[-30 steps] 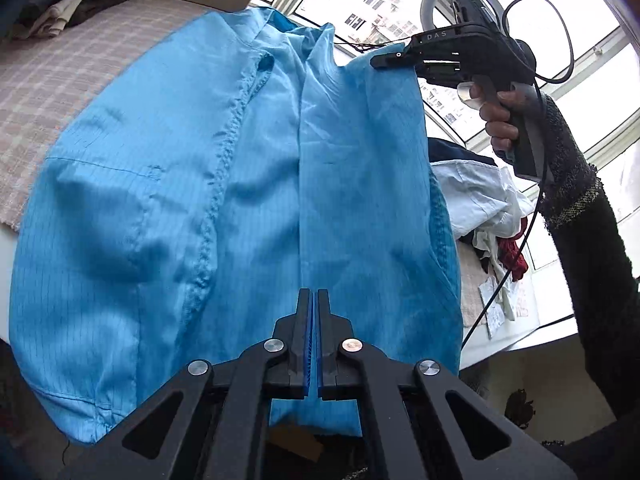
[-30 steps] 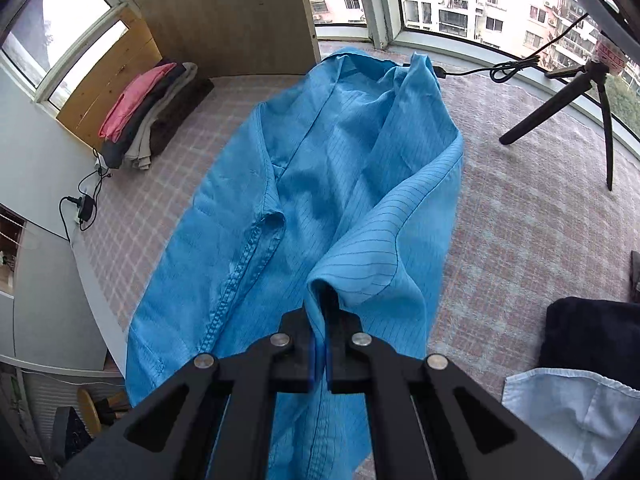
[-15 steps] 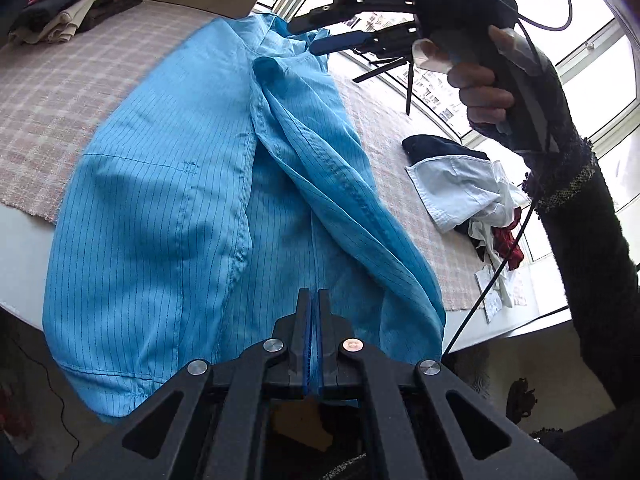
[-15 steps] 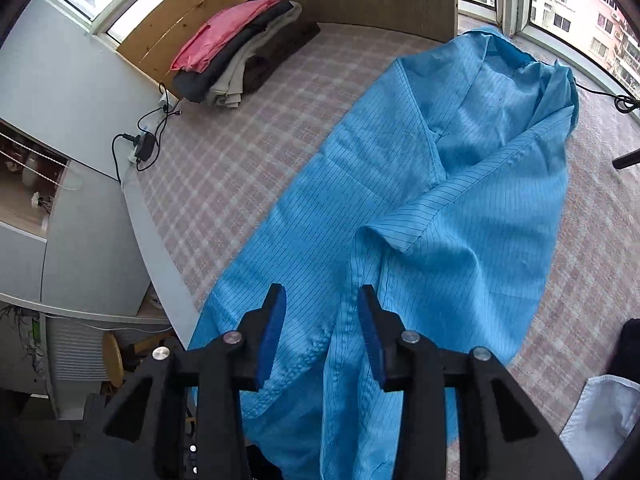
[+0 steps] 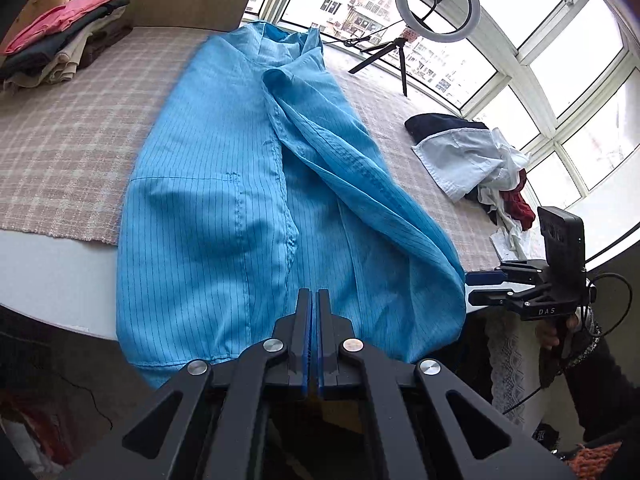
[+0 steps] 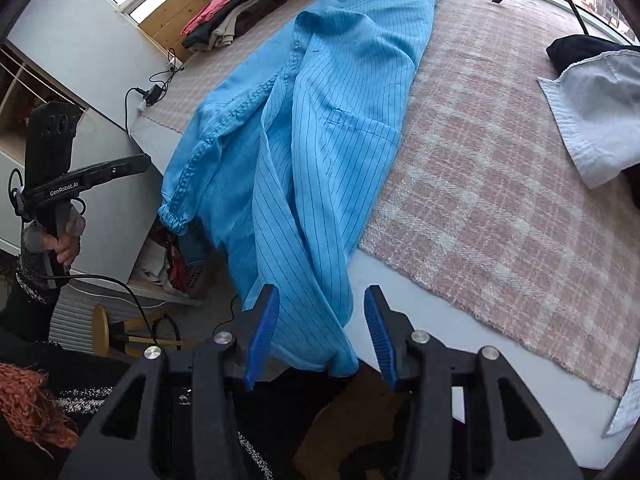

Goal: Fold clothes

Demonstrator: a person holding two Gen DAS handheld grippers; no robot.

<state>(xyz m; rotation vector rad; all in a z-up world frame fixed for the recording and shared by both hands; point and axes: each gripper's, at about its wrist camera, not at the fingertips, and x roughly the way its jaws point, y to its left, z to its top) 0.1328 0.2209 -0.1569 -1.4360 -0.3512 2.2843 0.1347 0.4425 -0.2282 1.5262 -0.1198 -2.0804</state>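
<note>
The blue pinstriped work coat (image 5: 224,208) lies lengthwise on the counter (image 5: 48,276), collar end toward the window and hem hanging over the near edge. One front panel is doubled over toward the middle, leaving a long rumpled ridge down the garment, and an elastic-cuffed sleeve (image 6: 176,216) dangles off the counter's side.

The left tongs (image 5: 314,332) are pressed together at the hem, a sliver of blue showing between the pads — probably pinching the bottom edge, though the cloth inside the grip is too thin to confirm. The right tongs (image 6: 318,328) stand wide apart, holding nothing; the coat's lower right corner hangs loosely in the gap between the blue pads (image 6: 262,328) without being clamped.

Judging by this, the step in hand is the first lengthwise fold: one side has been laid inward and the right tongs are lined up on the bottom corner. The next move calls for closing them on that corner, then drawing the hem taut with the left so the ridge flattens before the sleeve is tucked in. The hanging weight of the hem may drag the cloth off the edge if the grip is slack.

A folded stack (image 5: 60,52) sits at the far corner — unfolded laundry (image 5: 468,156) waits to the right.
</note>
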